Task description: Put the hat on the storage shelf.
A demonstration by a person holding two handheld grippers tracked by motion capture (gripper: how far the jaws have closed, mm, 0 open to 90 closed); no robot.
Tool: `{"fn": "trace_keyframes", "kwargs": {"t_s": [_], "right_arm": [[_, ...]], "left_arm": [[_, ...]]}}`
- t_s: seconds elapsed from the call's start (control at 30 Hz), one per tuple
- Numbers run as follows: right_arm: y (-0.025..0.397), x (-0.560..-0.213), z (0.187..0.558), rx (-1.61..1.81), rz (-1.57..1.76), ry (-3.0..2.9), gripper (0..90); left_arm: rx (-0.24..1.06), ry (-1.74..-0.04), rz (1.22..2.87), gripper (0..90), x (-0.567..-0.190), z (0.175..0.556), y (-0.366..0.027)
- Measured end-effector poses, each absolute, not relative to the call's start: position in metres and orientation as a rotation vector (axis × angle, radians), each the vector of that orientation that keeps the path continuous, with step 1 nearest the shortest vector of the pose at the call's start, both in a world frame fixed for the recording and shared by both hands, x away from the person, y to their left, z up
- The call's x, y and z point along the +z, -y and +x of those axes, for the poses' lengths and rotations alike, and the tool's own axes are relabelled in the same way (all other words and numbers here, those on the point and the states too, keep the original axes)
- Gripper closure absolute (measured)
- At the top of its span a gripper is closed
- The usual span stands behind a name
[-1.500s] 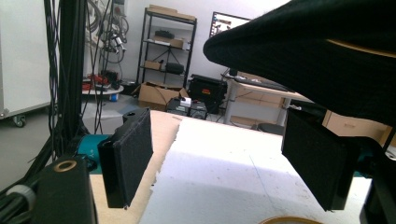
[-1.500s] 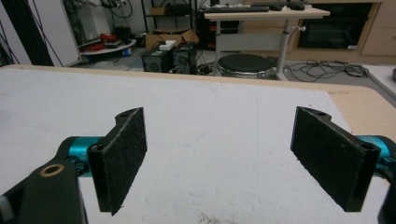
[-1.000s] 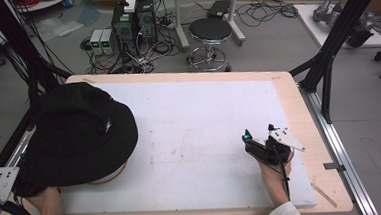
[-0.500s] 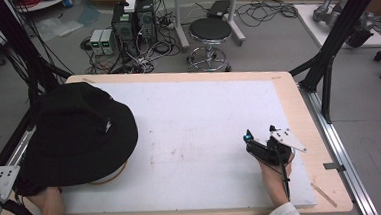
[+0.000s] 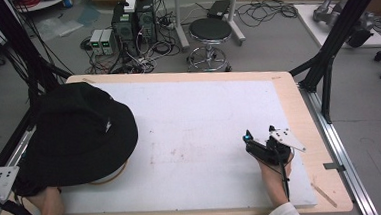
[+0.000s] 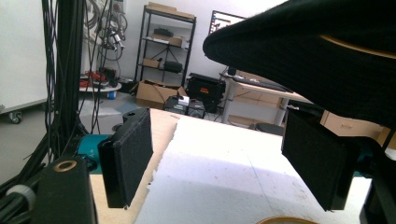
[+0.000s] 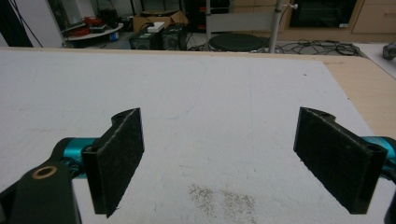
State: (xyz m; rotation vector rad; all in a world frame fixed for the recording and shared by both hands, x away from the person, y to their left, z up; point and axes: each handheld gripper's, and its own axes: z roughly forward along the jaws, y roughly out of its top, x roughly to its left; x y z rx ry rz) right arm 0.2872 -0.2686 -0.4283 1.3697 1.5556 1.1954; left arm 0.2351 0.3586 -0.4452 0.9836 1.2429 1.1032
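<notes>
Two grippers stand with jaws spread wide and empty: the left gripper (image 6: 224, 163) sits under the near-left brim of the black hat (image 5: 77, 134), far nearer it than the right gripper (image 5: 266, 148) resting across the table (image 5: 204, 126).

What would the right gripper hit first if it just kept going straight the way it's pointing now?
Probably nothing soon: the right gripper, jaws wide open, points across the bare white mat toward the table's far edge. The way looks free as far as shown.
</notes>
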Motion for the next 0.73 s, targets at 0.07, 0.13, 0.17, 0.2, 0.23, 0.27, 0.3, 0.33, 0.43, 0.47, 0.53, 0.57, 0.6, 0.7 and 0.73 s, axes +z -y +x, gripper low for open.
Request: {"fn": "trace_keyframes", "kwargs": {"t_s": [0.07, 0.13, 0.17, 0.2, 0.23, 0.27, 0.3, 0.33, 0.43, 0.47, 0.53, 0.57, 0.6, 0.7, 0.73], "right_arm": [[0.2689, -0.4284, 0.2873, 1.195, 1.370, -1.559, 15.4], [0.2687, -0.4286, 0.2873, 1.198, 1.377, -1.563, 15.4], [0.2686, -0.4287, 0.2873, 1.202, 1.383, -1.563, 15.4], [0.2695, -0.4290, 0.2878, 1.199, 1.375, -1.563, 15.4], [0.2695, -0.4290, 0.2878, 1.199, 1.375, -1.563, 15.4], [0.2698, -0.4292, 0.2881, 1.202, 1.382, -1.563, 15.4], [0.2698, -0.4291, 0.2879, 1.202, 1.389, -1.564, 15.4], [0.2701, -0.4291, 0.2878, 1.201, 1.390, -1.565, 15.4], [0.2706, -0.4292, 0.2879, 1.200, 1.388, -1.565, 15.4], [0.2704, -0.4291, 0.2876, 1.200, 1.389, -1.565, 15.4], [0.2704, -0.4291, 0.2876, 1.201, 1.386, -1.566, 15.4], [0.2704, -0.4291, 0.2876, 1.201, 1.386, -1.566, 15.4], [0.2703, -0.4291, 0.2877, 1.201, 1.385, -1.566, 15.4], [0.2701, -0.4292, 0.2878, 1.203, 1.389, -1.565, 15.4], [0.2701, -0.4292, 0.2878, 1.203, 1.389, -1.565, 15.4]], "left_arm": [[1.100, -1.245, 0.980, 25.0, -0.4452, 0.2352, -0.3587], [1.100, -1.248, 0.980, 25.0, -0.4453, 0.2351, -0.3590], [1.100, -1.248, 0.980, 25.0, -0.4453, 0.2351, -0.3590], [1.098, -1.248, 0.977, 25.0, -0.4453, 0.2352, -0.3593], [1.098, -1.248, 0.977, 25.0, -0.4453, 0.2352, -0.3593], [1.096, -1.251, 0.976, 25.0, -0.4455, 0.2352, -0.3595], [1.096, -1.251, 0.976, 25.0, -0.4455, 0.2352, -0.3595], [1.098, -1.251, 0.977, 25.0, -0.4455, 0.2351, -0.3598], [1.099, -1.251, 0.977, 25.0, -0.4455, 0.2351, -0.3598], [1.099, -1.250, 0.976, 25.0, -0.4455, 0.2350, -0.3597], [1.098, -1.250, 0.975, 25.0, -0.4455, 0.2349, -0.3595], [1.098, -1.250, 0.975, 25.0, -0.4455, 0.2349, -0.3595], [1.099, -1.251, 0.975, 25.0, -0.4454, 0.2345, -0.3598], [1.100, -1.250, 0.969, 25.1, -0.4454, 0.2344, -0.3603], [1.100, -1.251, 0.970, 25.1, -0.4455, 0.2343, -0.3605]]}}
